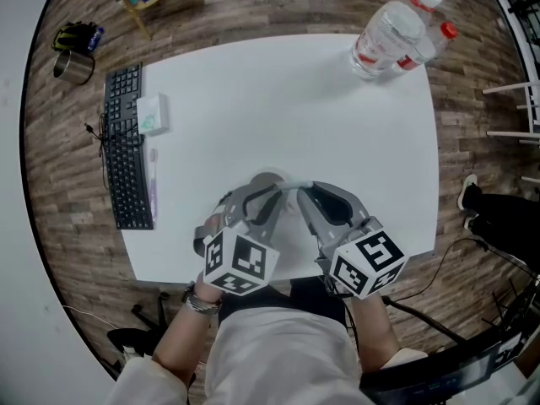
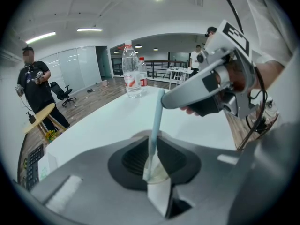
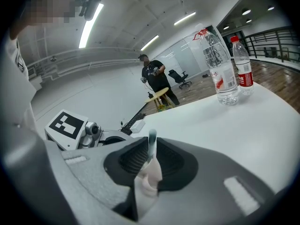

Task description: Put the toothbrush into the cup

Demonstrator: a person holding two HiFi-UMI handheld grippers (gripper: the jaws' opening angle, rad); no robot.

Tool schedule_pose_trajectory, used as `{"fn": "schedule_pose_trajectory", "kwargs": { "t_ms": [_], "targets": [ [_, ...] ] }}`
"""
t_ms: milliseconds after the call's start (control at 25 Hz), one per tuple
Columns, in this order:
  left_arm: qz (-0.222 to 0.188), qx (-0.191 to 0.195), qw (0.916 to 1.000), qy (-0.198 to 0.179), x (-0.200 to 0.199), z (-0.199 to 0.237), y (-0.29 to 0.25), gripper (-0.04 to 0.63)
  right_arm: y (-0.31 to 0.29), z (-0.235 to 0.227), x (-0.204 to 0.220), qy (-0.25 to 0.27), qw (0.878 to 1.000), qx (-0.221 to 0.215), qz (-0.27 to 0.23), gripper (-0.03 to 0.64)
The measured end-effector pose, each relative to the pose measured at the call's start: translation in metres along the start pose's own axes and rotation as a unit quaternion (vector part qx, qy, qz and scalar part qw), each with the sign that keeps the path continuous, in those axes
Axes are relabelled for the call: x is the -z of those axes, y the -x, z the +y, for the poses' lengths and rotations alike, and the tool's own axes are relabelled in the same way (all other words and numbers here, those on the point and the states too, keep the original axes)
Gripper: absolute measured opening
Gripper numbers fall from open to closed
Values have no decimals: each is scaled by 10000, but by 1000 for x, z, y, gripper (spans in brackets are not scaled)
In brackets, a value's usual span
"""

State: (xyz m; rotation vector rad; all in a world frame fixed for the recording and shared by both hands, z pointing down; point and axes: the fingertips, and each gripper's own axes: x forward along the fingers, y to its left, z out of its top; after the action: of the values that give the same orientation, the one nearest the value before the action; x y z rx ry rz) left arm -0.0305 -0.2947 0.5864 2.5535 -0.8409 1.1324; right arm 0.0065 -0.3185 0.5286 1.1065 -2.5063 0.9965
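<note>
1. My right claw (image 3: pixel 150 165) is closed on the toothbrush (image 2: pixel 153 125). It pinches the top end of the pale blue handle, and the tip pokes out just above the jaws in the right gripper view.
2. My left claw (image 2: pixel 157 186) is clamped on what I take to be the cup (image 2: pixel 161 173), a small, pale, translucent one. I cannot tell whether its base sits on the worktop (image 1: pixel 278 99) or hangs just above it.
3. The toothbrush stands nearly upright with a slight tilt. Its lower end is already down inside the cup's mouth and its upper end is in the right claw. Both claws are close together at the near edge of the worktop.
4. I judge the toothbrush to be light, stiff and smooth. A slim plastic handle like that can pivot or slide in a pinch, so a hold near the end, square across the handle, suits lowering it straight down.
5. The cup looks light and thin-walled. I would expect it to tip or flex easily, so I'd hold it by the wall with modest pressure and keep it steadied when the brush is let go.
6. Further out, two water bottles (image 1: pixel 388 36) stand at the far right corner. A keyboard (image 1: pixel 126 150) lies along the left edge. Both are well apart from the work.
</note>
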Motion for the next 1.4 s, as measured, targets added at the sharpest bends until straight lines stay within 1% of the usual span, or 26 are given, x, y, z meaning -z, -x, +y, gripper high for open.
{"fn": "schedule_pose_trajectory", "kwargs": {
  "t_ms": [680,1240,1400],
  "targets": [
    [45,51,9998,184,0,0,0,56,5,-6,6,-56,9999,73,110,64],
    [119,-108,9993,332,1,2,6,9,10,-5,12,-70,9997,120,187,64],
    [116,-125,9992,374,2,-1,7,9,12,-5,14,-83,9997,129,196,63]
  ]
}}
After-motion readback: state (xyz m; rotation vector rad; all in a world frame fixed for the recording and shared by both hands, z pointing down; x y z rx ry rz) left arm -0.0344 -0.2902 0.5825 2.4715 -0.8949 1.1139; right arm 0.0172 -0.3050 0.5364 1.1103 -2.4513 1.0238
